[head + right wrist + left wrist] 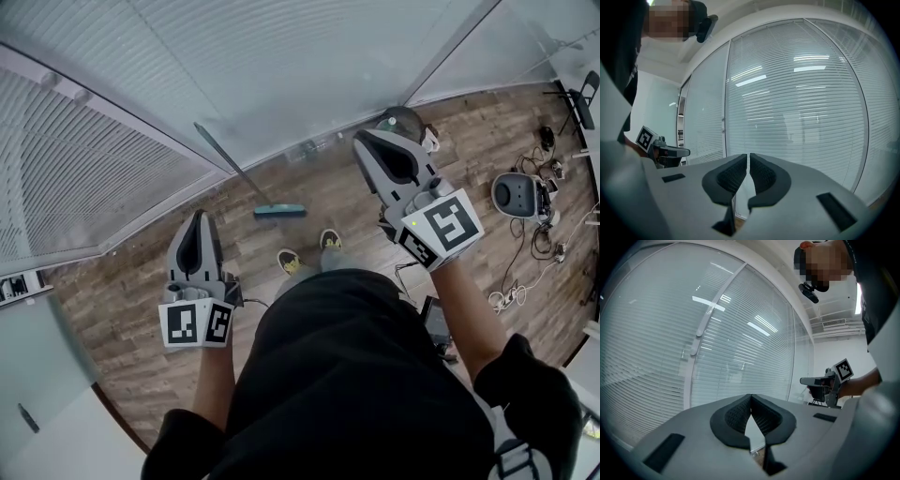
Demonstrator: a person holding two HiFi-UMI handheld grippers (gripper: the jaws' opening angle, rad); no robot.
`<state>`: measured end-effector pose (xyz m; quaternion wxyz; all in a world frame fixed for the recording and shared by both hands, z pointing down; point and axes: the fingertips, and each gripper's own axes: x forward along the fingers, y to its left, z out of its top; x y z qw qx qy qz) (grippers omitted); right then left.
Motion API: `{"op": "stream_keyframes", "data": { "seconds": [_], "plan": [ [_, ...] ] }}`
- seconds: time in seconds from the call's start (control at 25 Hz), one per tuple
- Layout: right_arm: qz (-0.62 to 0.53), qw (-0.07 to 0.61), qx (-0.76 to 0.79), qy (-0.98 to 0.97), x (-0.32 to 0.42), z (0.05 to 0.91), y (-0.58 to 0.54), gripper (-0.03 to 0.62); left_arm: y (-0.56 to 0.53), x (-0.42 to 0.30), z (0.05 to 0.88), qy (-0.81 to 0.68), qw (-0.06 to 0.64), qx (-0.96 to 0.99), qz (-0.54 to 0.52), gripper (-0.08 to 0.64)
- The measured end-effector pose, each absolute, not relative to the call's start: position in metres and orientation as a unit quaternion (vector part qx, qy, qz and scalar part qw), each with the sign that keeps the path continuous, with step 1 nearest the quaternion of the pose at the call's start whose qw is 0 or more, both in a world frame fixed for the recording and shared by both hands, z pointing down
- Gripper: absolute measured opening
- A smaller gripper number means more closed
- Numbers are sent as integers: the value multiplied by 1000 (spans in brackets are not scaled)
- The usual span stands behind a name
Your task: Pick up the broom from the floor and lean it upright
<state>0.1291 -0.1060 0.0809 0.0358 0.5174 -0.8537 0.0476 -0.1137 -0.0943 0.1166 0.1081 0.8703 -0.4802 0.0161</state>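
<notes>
The broom [279, 211] stands on the wooden floor with its teal head down. Its thin dark handle [225, 159] slants up and to the left against the glass wall with blinds. My left gripper [198, 217] is held level to the left of the broom head and apart from it, its jaws shut with nothing between them [751, 397]. My right gripper [360, 139] is held higher, to the right of the broom, and touches nothing. Its jaws stand almost together and hold nothing [748, 155]. Both gripper views face the blinds, and the broom is in neither.
The person's two shoes [292, 261] stand just behind the broom head. A round grey device [516, 194] with tangled cables [539, 246] lies at the right. A dark rounded object [401, 119] sits by the wall corner. A chair [583, 98] stands at the far right.
</notes>
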Motion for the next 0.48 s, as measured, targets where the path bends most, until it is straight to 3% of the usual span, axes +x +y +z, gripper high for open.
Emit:
{"op": "stream_keyframes", "data": {
  "seconds": [0.48],
  "plan": [
    [58, 31, 516, -854, 136, 89, -100, 34, -86, -94, 121, -469, 117, 875, 20, 23]
  ]
}}
